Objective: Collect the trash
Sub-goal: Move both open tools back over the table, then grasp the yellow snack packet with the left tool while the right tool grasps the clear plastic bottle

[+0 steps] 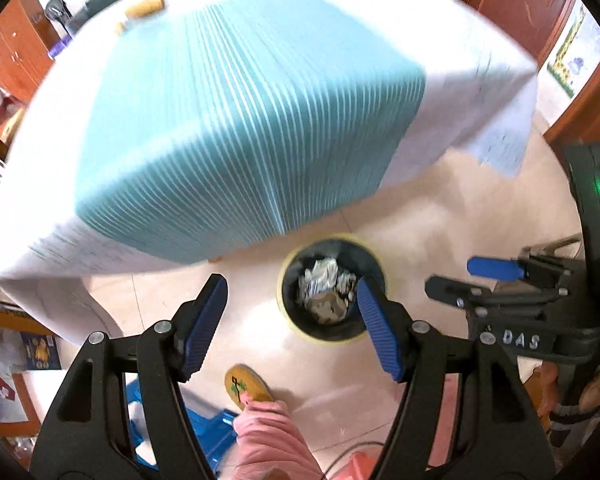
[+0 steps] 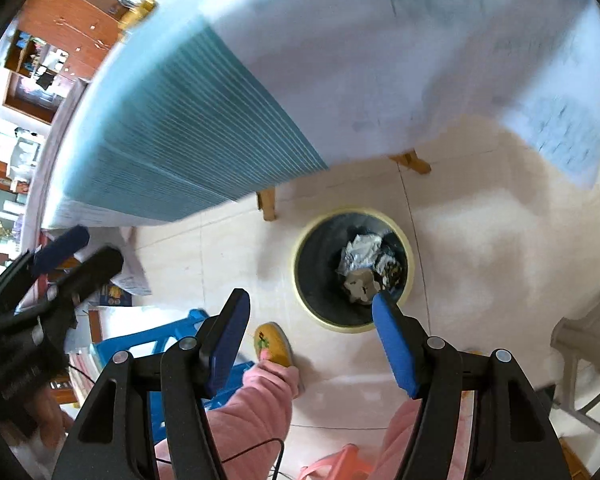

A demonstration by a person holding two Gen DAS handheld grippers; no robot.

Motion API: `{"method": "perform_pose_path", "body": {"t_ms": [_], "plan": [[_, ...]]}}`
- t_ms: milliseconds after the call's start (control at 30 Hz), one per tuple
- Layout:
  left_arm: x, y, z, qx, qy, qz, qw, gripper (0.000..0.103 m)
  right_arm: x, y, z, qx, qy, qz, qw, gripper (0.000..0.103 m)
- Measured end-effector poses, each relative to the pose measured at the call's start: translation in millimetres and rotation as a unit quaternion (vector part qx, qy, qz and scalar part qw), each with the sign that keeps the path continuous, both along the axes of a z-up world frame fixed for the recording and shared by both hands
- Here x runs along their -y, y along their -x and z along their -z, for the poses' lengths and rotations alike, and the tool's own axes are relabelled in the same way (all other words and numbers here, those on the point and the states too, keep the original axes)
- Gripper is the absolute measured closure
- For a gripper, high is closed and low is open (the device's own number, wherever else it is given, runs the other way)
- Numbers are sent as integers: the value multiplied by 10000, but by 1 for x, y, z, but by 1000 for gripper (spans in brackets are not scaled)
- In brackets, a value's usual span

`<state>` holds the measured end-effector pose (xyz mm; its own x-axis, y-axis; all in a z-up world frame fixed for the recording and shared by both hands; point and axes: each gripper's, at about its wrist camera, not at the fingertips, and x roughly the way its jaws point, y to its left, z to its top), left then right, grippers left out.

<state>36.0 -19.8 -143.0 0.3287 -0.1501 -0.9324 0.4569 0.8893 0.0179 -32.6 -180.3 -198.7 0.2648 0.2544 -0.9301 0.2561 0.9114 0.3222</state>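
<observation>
- Tabletop [image 1: 240, 120] fills the upper half of both views, under a teal striped cloth with white cloth hanging over the edges. Blurred.
- Floor [image 1: 440, 216]: pale tiles. Wooden legs [image 2: 267, 204] of the table show in the right wrist view.
- Bin [image 2: 406, 258]: round, yellow rim, black liner, standing on the floor just off the table's edge.
- Trash [image 2: 362, 260] lies inside the bin: crumpled silvery foil on top, a pale scrap and some dark printed wrapper below it.
- Left gripper [image 1: 292, 304]: jaws wide apart, holding nothing. In its own view the bin sits beyond the right blue pad [image 1: 376, 332], whose tip overlaps the bin's rim; the trash is well below, not between the jaws.
- Right gripper [image 2: 312, 312]: jaws wide apart, holding nothing. Its right pad tip overlaps the bin's near rim; trash lies just past that tip, down in the bin.
- Each gripper appears at the side of the other's view.
- Person's pink-trousered leg [image 2: 260, 404] and a yellow slipper [image 2: 274, 344] on the floor near the bin.
- Blue stool [image 2: 172, 344] beside the leg.
</observation>
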Motion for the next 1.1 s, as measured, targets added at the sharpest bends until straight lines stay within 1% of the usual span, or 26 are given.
{"method": "perform_pose_path", "body": {"t_ms": [67, 167, 200, 367, 400, 533, 600, 667, 700, 767, 800, 867, 1000, 1100], "plan": [[-4, -5, -24, 107, 115, -21, 9999, 38, -3, 2, -26, 198, 89, -78, 9997, 38], [-8, -12, -66, 422, 218, -51, 9989, 38, -5, 3, -67, 504, 268, -219, 9981, 38], [-7, -13, -73, 494, 232, -64, 9985, 38, -5, 2, -79, 580, 306, -258, 9975, 38], [-8, -21, -131, 978, 324, -284, 9943, 38, 5, -4, -143, 1049, 434, -471, 9924, 38], [-8, -22, -142, 1049, 327, -322, 9934, 38, 9, -6, -158, 1202, 452, -536, 9903, 38], [1, -23, -192, 1419, 312, -489, 9882, 38, 26, -18, -201, 1651, 498, -757, 9821, 38], [6, -25, -213, 1504, 340, -647, 9859, 38, 36, -26, -222, 1840, 495, -900, 9775, 38], [10, -26, -229, 1581, 351, -883, 9828, 38, 44, -35, -245, 2084, 564, -1106, 9701, 38], [13, -26, -238, 1642, 343, -1079, 9799, 38, 47, -39, -255, 2171, 621, -1221, 9665, 38], [17, -29, -250, 1657, 373, -1368, 9759, 38, 52, -48, -268, 2271, 712, -1422, 9608, 38], [18, -31, -255, 1622, 379, -1460, 9752, 38, 56, -53, -280, 2351, 723, -1569, 9565, 38], [22, -34, -263, 1501, 433, -1689, 9732, 38, 59, -64, -293, 2448, 711, -1776, 9505, 38], [20, -42, -279, 1377, 645, -2112, 9655, 38, 58, -93, -320, 2626, 860, -2241, 9346, 38], [11, -61, -282, 1168, 765, -2282, 9636, 38, 50, -117, -331, 2711, 854, -2331, 9300, 38]]}}
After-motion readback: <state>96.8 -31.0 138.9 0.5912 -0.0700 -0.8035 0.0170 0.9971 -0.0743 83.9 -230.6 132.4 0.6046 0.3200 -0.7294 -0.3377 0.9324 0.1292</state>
